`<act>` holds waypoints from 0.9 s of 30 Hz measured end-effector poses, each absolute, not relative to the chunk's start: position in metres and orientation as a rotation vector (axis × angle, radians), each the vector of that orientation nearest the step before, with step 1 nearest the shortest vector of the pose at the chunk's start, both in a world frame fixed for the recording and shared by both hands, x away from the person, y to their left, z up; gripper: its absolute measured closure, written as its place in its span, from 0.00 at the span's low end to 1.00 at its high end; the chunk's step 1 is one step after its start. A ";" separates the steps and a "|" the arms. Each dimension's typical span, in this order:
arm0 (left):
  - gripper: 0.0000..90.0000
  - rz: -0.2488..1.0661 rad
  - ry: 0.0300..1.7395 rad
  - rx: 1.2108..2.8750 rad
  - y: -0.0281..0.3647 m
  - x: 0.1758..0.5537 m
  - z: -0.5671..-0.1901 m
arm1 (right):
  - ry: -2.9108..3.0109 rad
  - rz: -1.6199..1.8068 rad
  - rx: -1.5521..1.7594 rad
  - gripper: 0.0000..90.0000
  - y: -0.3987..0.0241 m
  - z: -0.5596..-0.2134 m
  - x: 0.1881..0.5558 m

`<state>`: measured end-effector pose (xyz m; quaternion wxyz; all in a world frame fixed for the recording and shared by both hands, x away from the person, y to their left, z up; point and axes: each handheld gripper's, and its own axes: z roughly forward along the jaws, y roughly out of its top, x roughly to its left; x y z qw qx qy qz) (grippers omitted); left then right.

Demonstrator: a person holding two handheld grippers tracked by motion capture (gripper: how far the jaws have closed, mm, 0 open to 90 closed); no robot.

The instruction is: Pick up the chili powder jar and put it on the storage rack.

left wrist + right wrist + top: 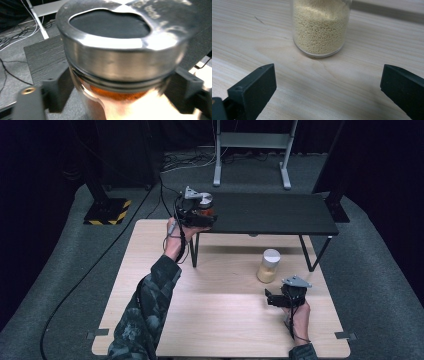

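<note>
Left gripper [206, 215] has its jaws around a metal-lidded glass jar [120, 62] of orange stuff at the black shelf's [270, 215] left end; whether they press it, I can't tell. Likely rigid, slick, breakable: grip the body below the lid. Right gripper [327, 87] spread wide near the grain jar [320, 27] on the table [220, 320].

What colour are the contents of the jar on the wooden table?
Pale yellow granules fill the jar, clearest in the right gripper view.

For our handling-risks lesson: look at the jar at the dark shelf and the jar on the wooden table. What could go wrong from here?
1. The orange-filled jar stands at the black shelf's left end, between the left gripper's jaws; a careless pull-back might tip it off the edge.
2. The tall grain jar stands free on the table, just ahead of the right gripper's open jaws; an off-centre approach could knock it over.
</note>
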<state>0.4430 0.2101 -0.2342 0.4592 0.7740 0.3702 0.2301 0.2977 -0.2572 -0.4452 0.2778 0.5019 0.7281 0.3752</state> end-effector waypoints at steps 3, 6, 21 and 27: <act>0.05 0.556 0.916 1.930 0.211 0.442 -0.230 | 1.955 1.008 1.348 0.00 -0.257 -0.445 0.298; 0.00 0.561 0.923 1.960 0.209 0.439 -0.227 | 1.955 1.008 1.348 0.00 -0.258 -0.445 0.298; 0.00 0.591 0.902 2.050 0.219 0.396 -0.252 | 1.956 1.008 1.348 0.00 -0.258 -0.445 0.298; 0.00 0.572 0.880 2.070 0.225 0.375 -0.278 | 1.957 1.008 1.350 0.00 -0.258 -0.445 0.298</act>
